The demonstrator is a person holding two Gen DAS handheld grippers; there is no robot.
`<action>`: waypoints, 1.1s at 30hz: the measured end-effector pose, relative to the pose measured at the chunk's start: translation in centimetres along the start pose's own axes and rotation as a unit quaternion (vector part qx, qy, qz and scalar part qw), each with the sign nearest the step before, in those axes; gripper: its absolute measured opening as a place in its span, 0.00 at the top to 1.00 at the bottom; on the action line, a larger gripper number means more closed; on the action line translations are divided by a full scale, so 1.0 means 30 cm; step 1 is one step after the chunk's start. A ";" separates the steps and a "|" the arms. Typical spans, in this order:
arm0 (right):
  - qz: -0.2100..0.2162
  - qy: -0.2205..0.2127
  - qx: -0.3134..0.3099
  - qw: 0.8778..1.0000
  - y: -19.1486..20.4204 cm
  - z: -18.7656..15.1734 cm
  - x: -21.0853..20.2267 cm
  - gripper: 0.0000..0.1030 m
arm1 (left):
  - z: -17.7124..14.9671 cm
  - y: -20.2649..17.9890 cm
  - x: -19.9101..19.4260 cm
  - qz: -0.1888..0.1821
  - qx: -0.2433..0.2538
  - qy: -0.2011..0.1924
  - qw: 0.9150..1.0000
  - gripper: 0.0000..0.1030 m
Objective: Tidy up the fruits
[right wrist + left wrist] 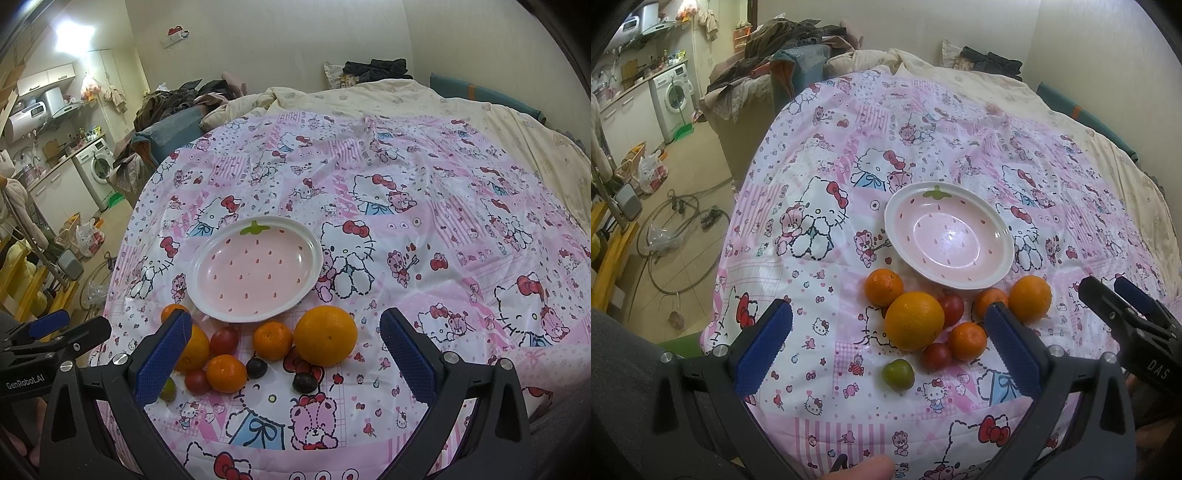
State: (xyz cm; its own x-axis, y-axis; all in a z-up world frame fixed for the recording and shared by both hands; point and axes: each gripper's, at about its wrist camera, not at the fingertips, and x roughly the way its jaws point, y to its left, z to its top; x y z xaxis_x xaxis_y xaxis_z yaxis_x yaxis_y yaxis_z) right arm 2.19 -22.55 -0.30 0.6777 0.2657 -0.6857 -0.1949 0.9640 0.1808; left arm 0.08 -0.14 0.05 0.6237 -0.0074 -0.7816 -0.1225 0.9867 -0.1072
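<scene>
plate (pixel 207 291): pink strawberry-print, upright, holding nothing
fruits (pixel 914 320): oranges, tomatoes, green one, clustered just beside plate's near rim

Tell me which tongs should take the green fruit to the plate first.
Left, probably. The green fruit lies between the open left tongs; in the right view it is half hidden behind a finger of the right tongs. The plate is empty.

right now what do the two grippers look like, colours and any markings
Both are matte black plastic frames with two long fingers, each lined with a ribbed blue pad, and silver screws at the joints. The right gripper carries white lettering reading DAS on its side; the left gripper reads GenRobot.AI. A grey sleeve shows beside the left one. No cables are visible.
</scene>
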 end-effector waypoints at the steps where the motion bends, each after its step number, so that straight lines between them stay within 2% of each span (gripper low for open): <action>1: 0.001 0.000 0.000 1.000 0.000 0.000 0.000 0.00 | -0.001 0.000 0.000 0.000 0.000 0.000 1.000 0.00; 33: 0.010 0.006 0.009 1.000 0.000 -0.013 0.010 0.00 | -0.002 0.000 0.000 0.000 0.000 0.000 1.000 0.00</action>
State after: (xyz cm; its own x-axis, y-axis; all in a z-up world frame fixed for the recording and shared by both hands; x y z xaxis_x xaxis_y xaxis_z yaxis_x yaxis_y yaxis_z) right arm 2.11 -22.47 -0.77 0.6660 0.2839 -0.6898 -0.1953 0.9588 0.2061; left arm 0.05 -0.14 0.01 0.6235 -0.0072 -0.7818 -0.1224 0.9867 -0.1067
